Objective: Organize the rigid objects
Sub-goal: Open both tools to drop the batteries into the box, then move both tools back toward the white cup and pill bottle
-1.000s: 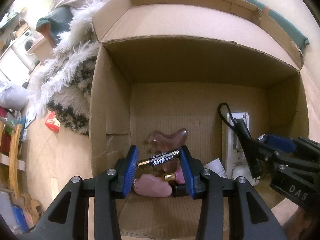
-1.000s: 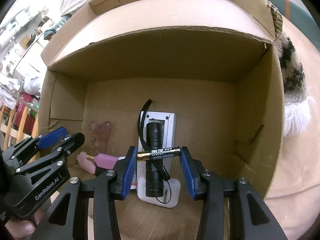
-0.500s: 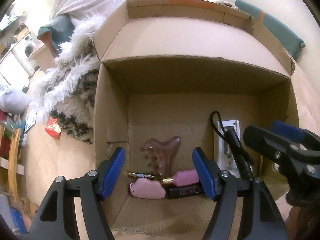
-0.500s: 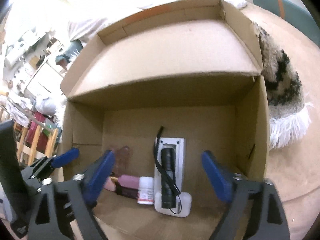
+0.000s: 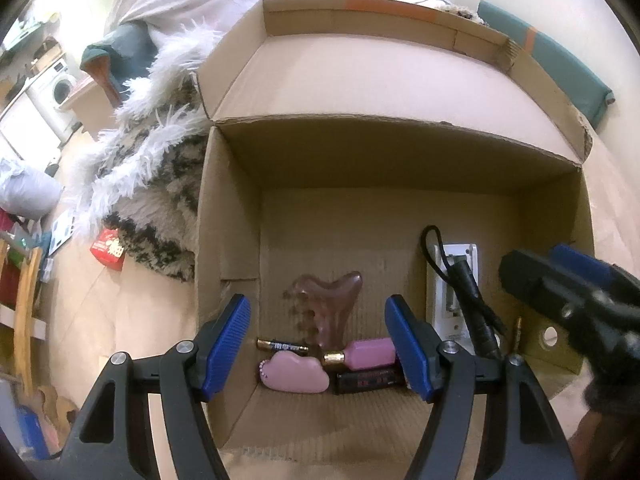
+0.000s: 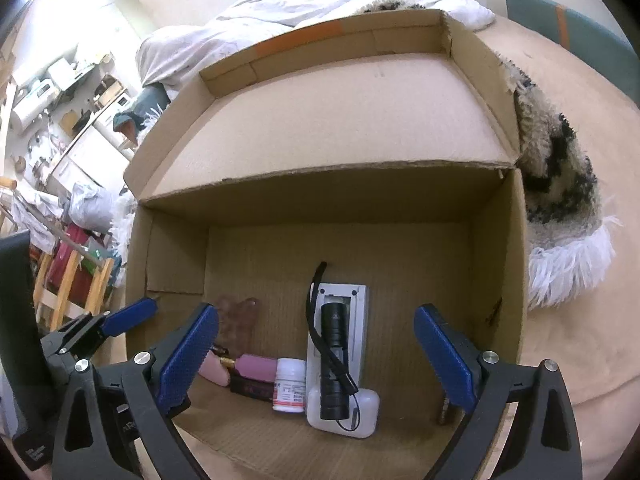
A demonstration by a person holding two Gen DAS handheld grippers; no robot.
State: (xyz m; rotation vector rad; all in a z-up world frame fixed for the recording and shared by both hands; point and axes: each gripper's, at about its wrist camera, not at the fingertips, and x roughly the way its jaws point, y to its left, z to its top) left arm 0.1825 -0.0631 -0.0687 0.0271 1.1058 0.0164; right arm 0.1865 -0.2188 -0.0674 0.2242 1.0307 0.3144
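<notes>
Both batteries have left the jaws since a second ago: the left hand-held gripper [image 5: 318, 344] and the right hand-held gripper [image 6: 316, 354] each pinched one then, and both have just been opening, so their blue pads now stand spread with nothing between them. One battery [image 5: 282, 346] lies on the floor of the cardboard box [image 5: 228, 264], near its left wall, just beside a pink cloud-shaped piece [image 5: 294, 372] and below a brownish comb-like scraper [image 5: 326, 300]. A pink bottle [image 5: 366, 353] with a gold cap lies to the right of the battery, touching a dark flat bar [image 5: 368, 381] in front of it. In the right wrist view a small white pill bottle [image 6: 290, 384] stands upright beside these. Further right, a black torch [image 6: 334, 360] with a wrist strap rests on top of a white remote-like device [image 6: 358, 320]. A second battery [image 5: 518, 330] leans against the box's right wall. Outside the box lie a shaggy black-and-white blanket [image 5: 160, 184] and a red packet [image 5: 107, 249].
</notes>
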